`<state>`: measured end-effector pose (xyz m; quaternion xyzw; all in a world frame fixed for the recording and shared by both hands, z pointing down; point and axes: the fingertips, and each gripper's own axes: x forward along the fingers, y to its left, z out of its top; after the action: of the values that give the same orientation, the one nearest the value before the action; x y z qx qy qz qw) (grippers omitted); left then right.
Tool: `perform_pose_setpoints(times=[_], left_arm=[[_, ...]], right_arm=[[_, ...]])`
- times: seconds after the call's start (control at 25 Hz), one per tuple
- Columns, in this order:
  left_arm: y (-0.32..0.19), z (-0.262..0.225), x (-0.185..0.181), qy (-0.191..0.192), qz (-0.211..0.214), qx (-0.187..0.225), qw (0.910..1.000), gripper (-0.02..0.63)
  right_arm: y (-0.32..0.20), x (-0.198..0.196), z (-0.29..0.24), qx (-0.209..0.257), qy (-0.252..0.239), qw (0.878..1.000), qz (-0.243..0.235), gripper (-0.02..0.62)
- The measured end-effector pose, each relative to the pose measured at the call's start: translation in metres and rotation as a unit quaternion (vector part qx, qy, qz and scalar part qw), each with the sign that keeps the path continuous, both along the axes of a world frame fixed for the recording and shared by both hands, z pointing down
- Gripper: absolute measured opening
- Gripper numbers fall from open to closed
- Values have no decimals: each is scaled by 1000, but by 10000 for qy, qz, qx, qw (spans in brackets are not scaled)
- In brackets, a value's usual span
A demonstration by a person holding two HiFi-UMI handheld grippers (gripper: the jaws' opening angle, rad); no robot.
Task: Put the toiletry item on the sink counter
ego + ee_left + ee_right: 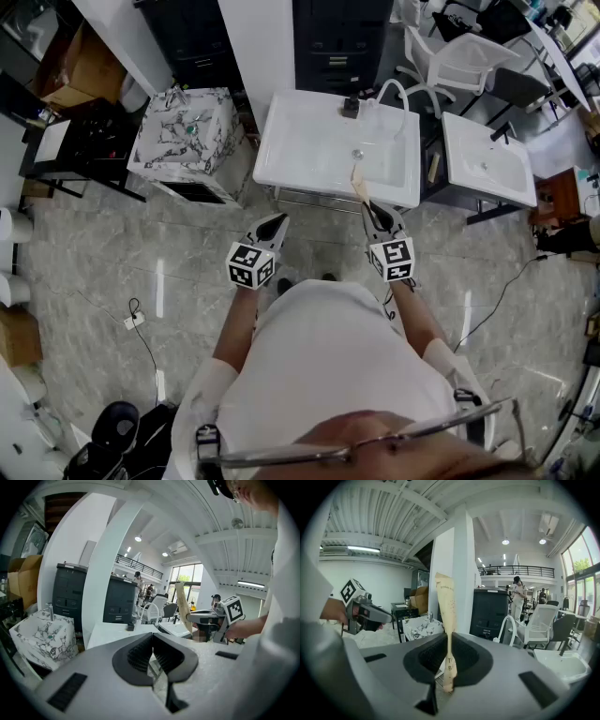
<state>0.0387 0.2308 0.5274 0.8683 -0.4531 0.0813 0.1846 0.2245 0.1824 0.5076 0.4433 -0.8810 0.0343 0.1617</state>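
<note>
The toiletry item is a thin, flat beige paper packet point(359, 185) point(446, 606). My right gripper point(380, 217) point(449, 637) is shut on its lower end, and the packet sticks up and forward over the front rim of the white sink counter point(309, 150). My left gripper point(272, 228) point(152, 644) hangs beside it, in front of the counter's edge, shut with nothing between its jaws. In the left gripper view the right gripper point(206, 617) and the packet point(183, 606) show at the right. The left gripper point(370, 613) shows at the left of the right gripper view.
A black faucet point(351, 107) stands at the back of the white counter's basin. A marble-patterned sink unit point(183, 131) stands to the left, a second white sink point(489, 159) to the right. Behind are black cabinets point(337, 37) and a white chair point(459, 56).
</note>
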Motion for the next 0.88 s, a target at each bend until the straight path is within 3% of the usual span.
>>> perform_pose_setpoints(times=[0.88], left_arm=[[6,6,-21,27,-4,-57,10000,5]], right_arm=[[8,-26,1,10,-48,10000,-58,34]])
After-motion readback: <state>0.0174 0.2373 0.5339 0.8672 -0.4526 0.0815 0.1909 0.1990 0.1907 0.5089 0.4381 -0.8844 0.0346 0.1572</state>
